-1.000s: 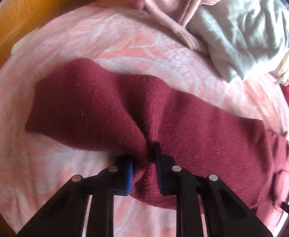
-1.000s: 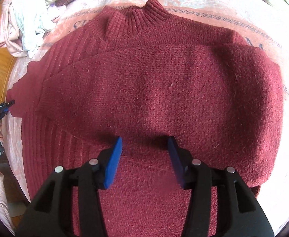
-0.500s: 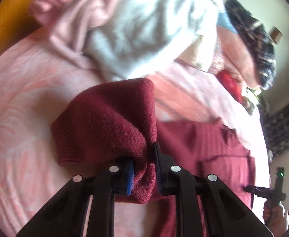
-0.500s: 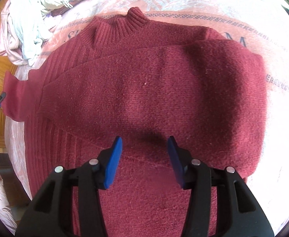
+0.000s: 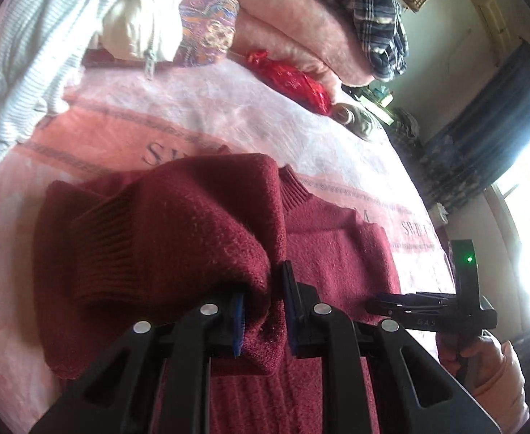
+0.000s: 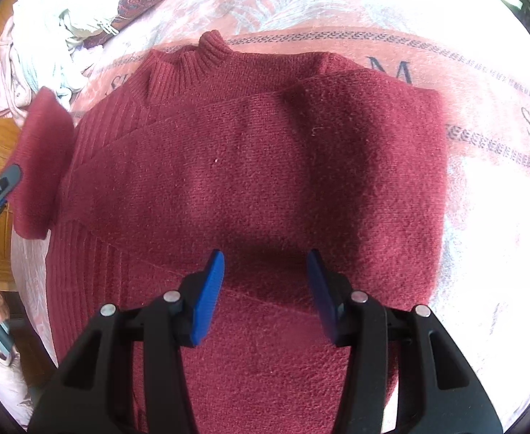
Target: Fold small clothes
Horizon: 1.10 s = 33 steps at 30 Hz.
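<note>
The left gripper is pinching a sleeve of the maroon sweater, its blue-padded fingers squeezed tight on a bunch of the knit. The sleeve is hanging lifted off the bed, its ribbed cuff drooping to the left side of the left wrist view, and its fold is standing above the sweater's body. In the right wrist view the same sleeve is showing at the left edge, raised beside the shoulder, with the left gripper gripping its lower edge.

The sweater is lying flat on the pink printed bed cover, collar pointing away from the person, and the other sleeve is lying folded across the chest. The right gripper is hovering over the lower part of the sweater, its fingers standing apart with nothing between them. In the left wrist view the right gripper is appearing at the right side, held by a hand in a pale pink sleeve.

Beyond the collar a pile of clothes is sitting on the bed, with a red shiny packet, a pink blanket and a checked cloth further back
</note>
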{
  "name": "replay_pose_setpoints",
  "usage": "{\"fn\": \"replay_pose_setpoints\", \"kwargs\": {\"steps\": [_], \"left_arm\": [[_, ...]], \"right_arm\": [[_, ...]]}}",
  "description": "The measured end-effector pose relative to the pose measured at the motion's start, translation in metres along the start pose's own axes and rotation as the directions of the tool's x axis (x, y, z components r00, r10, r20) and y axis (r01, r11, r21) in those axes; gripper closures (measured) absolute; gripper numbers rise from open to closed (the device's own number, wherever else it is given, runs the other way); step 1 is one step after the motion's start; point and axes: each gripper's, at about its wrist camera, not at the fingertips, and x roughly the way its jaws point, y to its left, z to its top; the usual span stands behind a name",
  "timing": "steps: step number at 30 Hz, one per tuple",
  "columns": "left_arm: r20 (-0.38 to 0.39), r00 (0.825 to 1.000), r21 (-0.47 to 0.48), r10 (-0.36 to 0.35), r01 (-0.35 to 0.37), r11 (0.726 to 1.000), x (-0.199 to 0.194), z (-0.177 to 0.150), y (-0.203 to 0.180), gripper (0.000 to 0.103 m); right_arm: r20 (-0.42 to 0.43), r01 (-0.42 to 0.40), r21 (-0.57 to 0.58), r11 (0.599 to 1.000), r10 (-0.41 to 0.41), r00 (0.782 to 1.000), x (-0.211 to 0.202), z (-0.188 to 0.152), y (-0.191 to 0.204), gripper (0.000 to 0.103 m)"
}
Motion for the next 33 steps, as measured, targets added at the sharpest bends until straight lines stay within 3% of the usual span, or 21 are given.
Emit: {"fn": "replay_pose_setpoints", "kwargs": {"steps": [5, 7, 8, 10, 12, 14, 16, 17, 19, 21, 24, 29, 30, 33], "left_arm": [[-0.132, 0.989, 0.017, 0.062, -0.06, 0.998, 0.065, -0.021, -0.003, 0.082], [-0.201, 0.978, -0.01, 0.058, -0.061, 0.998, 0.086, -0.032, 0.007, 0.076], [-0.194, 0.98, -0.028, 0.041, -0.047, 0.999, 0.086, -0.035, 0.011, 0.075], [-0.196, 0.981, -0.042, 0.007, -0.015, 0.999, 0.079, -0.034, 0.012, 0.062], [-0.18, 0.983, -0.054, -0.02, 0.01, 0.998, 0.061, -0.029, 0.011, 0.037], [-0.123, 0.992, -0.026, -0.001, -0.003, 1.0, 0.033, -0.022, 0.009, 0.031], [-0.087, 0.995, 0.01, 0.059, -0.058, 0.998, 0.011, -0.015, 0.014, 0.029], [-0.082, 0.988, 0.02, 0.129, -0.128, 0.992, 0.005, -0.013, 0.02, 0.027], [-0.099, 0.964, 0.006, 0.247, -0.247, 0.969, 0.0, -0.011, 0.043, 0.027], [-0.138, 0.94, -0.049, 0.312, -0.321, 0.946, 0.0, -0.016, 0.074, 0.028], [-0.174, 0.933, -0.075, 0.314, -0.33, 0.941, 0.007, -0.026, 0.102, 0.029], [-0.156, 0.919, 0.021, 0.362, -0.364, 0.931, 0.011, -0.033, 0.098, 0.028], [-0.147, 0.925, 0.006, 0.351, -0.354, 0.935, 0.01, -0.032, 0.099, 0.028], [-0.125, 0.944, -0.037, 0.307, -0.313, 0.949, 0.0, -0.032, 0.104, 0.028]], "right_arm": [[-0.01, 0.006, -0.001, 1.0, -0.006, 1.0, 0.004, -0.001, -0.001, 0.055], [-0.018, 0.009, -0.003, 1.0, -0.009, 1.0, 0.007, -0.001, 0.001, 0.054], [-0.021, 0.012, -0.006, 1.0, -0.012, 1.0, 0.008, -0.001, 0.002, 0.054], [-0.025, 0.016, -0.012, 1.0, -0.016, 1.0, 0.01, 0.0, 0.006, 0.052], [-0.025, 0.016, -0.016, 1.0, -0.017, 1.0, 0.01, 0.001, 0.011, 0.052], [-0.027, -0.007, -0.023, 1.0, 0.006, 1.0, 0.01, 0.001, 0.021, 0.052], [-0.028, -0.029, -0.036, 0.999, 0.028, 0.999, 0.009, 0.003, 0.035, 0.052], [-0.03, -0.037, -0.045, 0.998, 0.036, 0.999, 0.01, 0.005, 0.044, 0.051], [-0.034, -0.059, -0.058, 0.997, 0.057, 0.998, 0.013, 0.01, 0.065, 0.05], [-0.033, -0.088, -0.06, 0.994, 0.086, 0.996, 0.017, 0.017, 0.087, 0.049], [-0.039, -0.126, -0.057, 0.99, 0.124, 0.992, 0.026, 0.029, 0.117, 0.044], [-0.068, -0.152, 0.008, 0.988, 0.152, 0.986, 0.051, 0.04, 0.136, 0.042], [-0.083, -0.182, 0.031, 0.983, 0.184, 0.98, 0.058, 0.042, 0.136, 0.044], [-0.095, -0.276, 0.054, 0.96, 0.28, 0.955, 0.07, 0.045, 0.136, 0.078]]}}
